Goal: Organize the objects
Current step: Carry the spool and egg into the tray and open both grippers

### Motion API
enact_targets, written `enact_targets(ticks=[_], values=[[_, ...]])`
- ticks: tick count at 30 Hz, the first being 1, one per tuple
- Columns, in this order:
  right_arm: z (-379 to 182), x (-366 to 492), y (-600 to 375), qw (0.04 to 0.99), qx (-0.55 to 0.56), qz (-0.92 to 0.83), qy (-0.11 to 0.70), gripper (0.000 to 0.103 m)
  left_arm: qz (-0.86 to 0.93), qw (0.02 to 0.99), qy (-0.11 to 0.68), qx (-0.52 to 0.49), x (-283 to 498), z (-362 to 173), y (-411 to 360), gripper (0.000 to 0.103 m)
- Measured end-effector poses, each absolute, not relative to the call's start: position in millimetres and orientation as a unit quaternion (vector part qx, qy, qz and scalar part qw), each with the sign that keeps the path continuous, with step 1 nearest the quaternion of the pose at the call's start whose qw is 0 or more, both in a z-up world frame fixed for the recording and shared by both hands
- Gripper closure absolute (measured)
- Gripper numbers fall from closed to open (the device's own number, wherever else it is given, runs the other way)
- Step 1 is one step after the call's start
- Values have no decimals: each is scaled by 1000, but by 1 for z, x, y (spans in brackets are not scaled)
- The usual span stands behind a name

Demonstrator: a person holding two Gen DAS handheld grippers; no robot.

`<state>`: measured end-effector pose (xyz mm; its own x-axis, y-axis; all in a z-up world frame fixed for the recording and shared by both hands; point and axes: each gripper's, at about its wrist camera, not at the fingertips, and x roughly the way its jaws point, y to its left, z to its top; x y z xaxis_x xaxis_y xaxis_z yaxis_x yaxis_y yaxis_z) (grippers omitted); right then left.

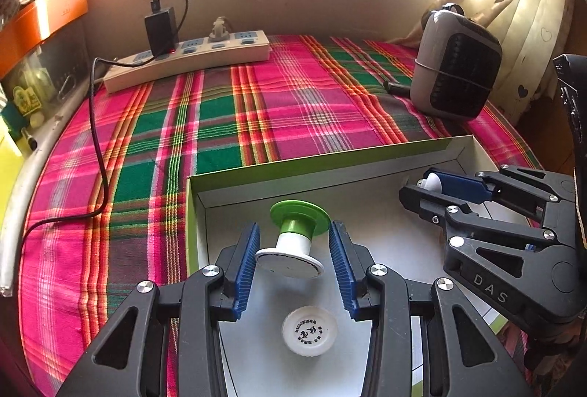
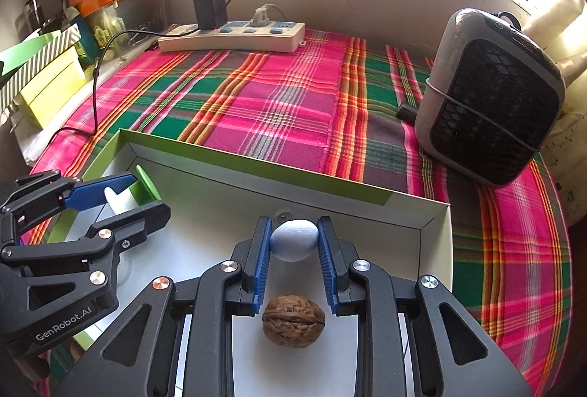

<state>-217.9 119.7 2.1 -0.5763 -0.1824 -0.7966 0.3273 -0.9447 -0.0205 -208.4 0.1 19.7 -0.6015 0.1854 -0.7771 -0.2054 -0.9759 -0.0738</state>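
A bottle cap [image 1: 309, 330] and walnut [image 2: 293, 323] already lie in the box [image 1: 323, 165]. The right gripper [image 2: 293, 243] clamps a pale egg [image 2: 294, 238] over it; the left gripper [image 1: 293, 265] seems to pinch a green-topped spool [image 1: 295, 235], though contact is unclear. Both still need setting down.

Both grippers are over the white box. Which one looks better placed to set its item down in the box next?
Probably the right gripper: its pads clamp the pale egg low over the box floor. The left gripper's pads seem to stand clear of the green-and-white spool.
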Motion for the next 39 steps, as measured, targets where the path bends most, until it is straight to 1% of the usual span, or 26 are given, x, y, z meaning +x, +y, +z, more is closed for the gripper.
enact_targets(ticks=[17, 21, 23, 25, 28, 32, 39], values=[[0, -220, 118, 137, 446, -881, 83, 76, 894, 104, 19, -434, -208, 19, 2, 65], [0, -219, 118, 138, 444, -881, 82, 71, 894, 104, 20, -434, -208, 19, 2, 65], [0, -219, 118, 137, 443, -882, 82, 63, 894, 105, 19, -434, -208, 19, 1, 65], [1, -219, 119, 137, 442, -883, 80, 61, 894, 105, 18, -434, -209, 19, 2, 63], [2, -218, 119, 136, 442, -883, 79, 60, 894, 107, 15, -435, -209, 18, 1, 61], [4, -217, 120, 138, 440, -884, 76, 55, 894, 108, 13, -435, -207, 18, -1, 61], [8, -210, 123, 134, 434, -888, 74, 53, 898, 104, 9, -426, -197, 26, -5, 58]])
